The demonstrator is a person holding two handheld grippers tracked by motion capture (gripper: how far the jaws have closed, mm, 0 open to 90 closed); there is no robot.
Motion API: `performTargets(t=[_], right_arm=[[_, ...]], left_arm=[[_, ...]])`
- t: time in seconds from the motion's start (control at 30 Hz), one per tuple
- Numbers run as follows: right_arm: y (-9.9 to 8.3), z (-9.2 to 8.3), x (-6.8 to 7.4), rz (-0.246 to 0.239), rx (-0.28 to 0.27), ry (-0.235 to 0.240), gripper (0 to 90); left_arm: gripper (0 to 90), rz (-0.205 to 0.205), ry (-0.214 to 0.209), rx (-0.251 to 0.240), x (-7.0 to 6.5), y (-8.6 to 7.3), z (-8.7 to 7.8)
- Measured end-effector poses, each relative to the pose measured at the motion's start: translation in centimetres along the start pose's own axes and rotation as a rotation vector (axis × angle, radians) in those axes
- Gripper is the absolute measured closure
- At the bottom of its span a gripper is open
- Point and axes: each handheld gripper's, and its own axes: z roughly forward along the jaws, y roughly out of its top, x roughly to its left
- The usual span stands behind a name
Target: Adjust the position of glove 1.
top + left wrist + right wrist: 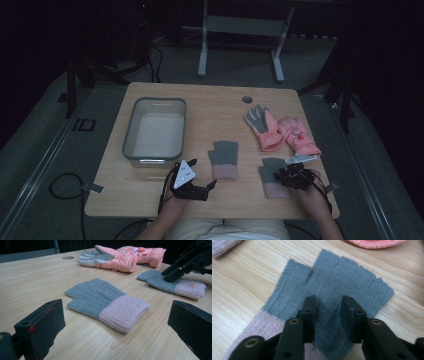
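I have my right gripper (294, 176) down on the right grey knit glove (272, 176) near the front right of the table (210, 102). In the right gripper view its 2 jaws stand a narrow gap apart, with a raised fold of the grey knit between them; the pads sit against that fold on both sides, so I read it as pinching the glove (342, 280) just above its pink cuff. In the left gripper view the same jaws press onto that glove (160, 281) where grey meets pink. My left gripper (200, 187) rests at the front edge, jaws wide apart and holding nothing, pointing at the second grey glove (100, 301), which lies flat near the table's middle with its pink cuff toward me. Behind lie 2 pink ski gloves (280, 131), just beside each other, and a clear plastic bin (155, 131) stands to the left.
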Motion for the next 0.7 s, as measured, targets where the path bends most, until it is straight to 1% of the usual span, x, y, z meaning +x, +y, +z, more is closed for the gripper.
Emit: performTargets(t=[0.07, 0.13, 0.2, 0.23, 0.27, 0.33, 0.4, 0.53, 0.57, 0.7], right_arm=[[0.0, 0.0, 0.1, 0.013, 0.0, -0.001, 76.4], [0.0, 0.0, 0.4, 0.023, 0.0, -0.014, 81.7], [0.1, 0.0, 0.5, 0.027, 0.001, -0.021, 83.2], [0.1, 0.1, 0.6, 0.054, -0.007, -0.029, 84.5], [0.0, 0.1, 0.6, 0.069, -0.013, -0.031, 84.9], [0.0, -0.1, 0.7, 0.09, -0.021, -0.031, 85.4], [0.2, -0.5, 0.8, 0.102, -0.036, -0.019, 85.5], [1.7, -2.0, 1.2, 0.115, -0.089, -0.006, 85.5], [2.2, -2.4, 1.3, 0.115, -0.102, -0.007, 85.5], [4.7, -3.4, 1.8, 0.119, -0.137, 0.01, 85.5]], left_arm=[[0.4, 0.001, 0.0, 0.0, 0.0, 0.0, 0.0], [0.4, -0.001, 0.001, 0.0, 0.0, 0.0, 0.0], [0.4, -0.001, 0.002, -0.001, 0.0, 0.0, 0.0], [0.4, -0.001, 0.002, -0.001, 0.0, 0.0, 0.0], [0.4, -0.001, 0.003, -0.002, 0.0, 0.0, 0.0], [0.4, -0.002, 0.002, -0.004, 0.0, 0.0, 0.0], [0.4, -0.003, 0.0, -0.004, 0.0, 0.0, 0.0], [0.4, -0.003, 0.0, -0.003, 0.0, 0.0, 0.0], [0.4, -0.002, 0.0, -0.003, 0.0, 0.0, 0.0], [0.4, -0.004, -0.001, -0.003, 0.1, 0.0, 0.0]])
